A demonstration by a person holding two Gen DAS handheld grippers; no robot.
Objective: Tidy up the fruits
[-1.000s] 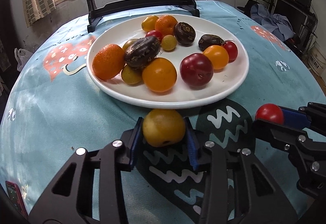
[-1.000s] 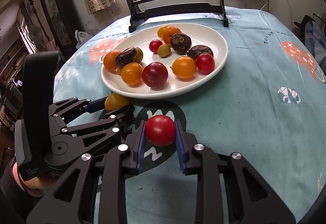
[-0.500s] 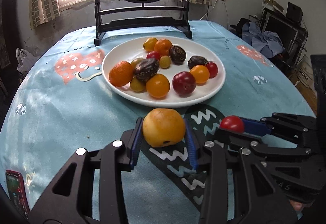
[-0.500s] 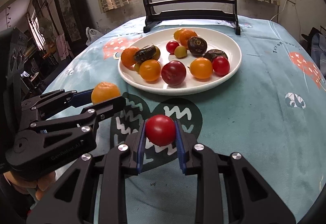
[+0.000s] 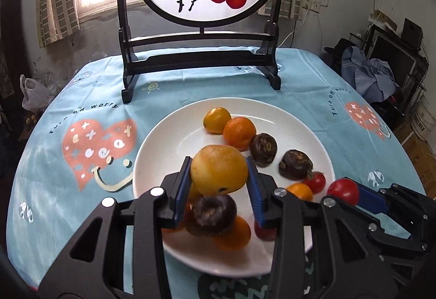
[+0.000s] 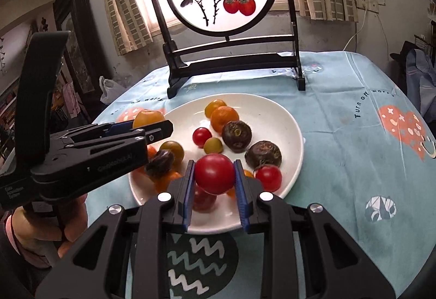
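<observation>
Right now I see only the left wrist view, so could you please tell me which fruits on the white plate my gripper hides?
Observer: A small red cherry tomato and a small round green fruit lie side by side near the middle of the round white plate.
Operator: Thank you. Does the right gripper hold its tomato squarely?
Observer: Yes, the right gripper has its two blue pads pressed on opposite sides of the large red tomato.

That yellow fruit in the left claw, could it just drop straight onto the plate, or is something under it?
The yellow fruit in the left gripper hangs over other fruit: a dark brown one and an orange lie directly below. Bare white plate lies to the left.
</observation>
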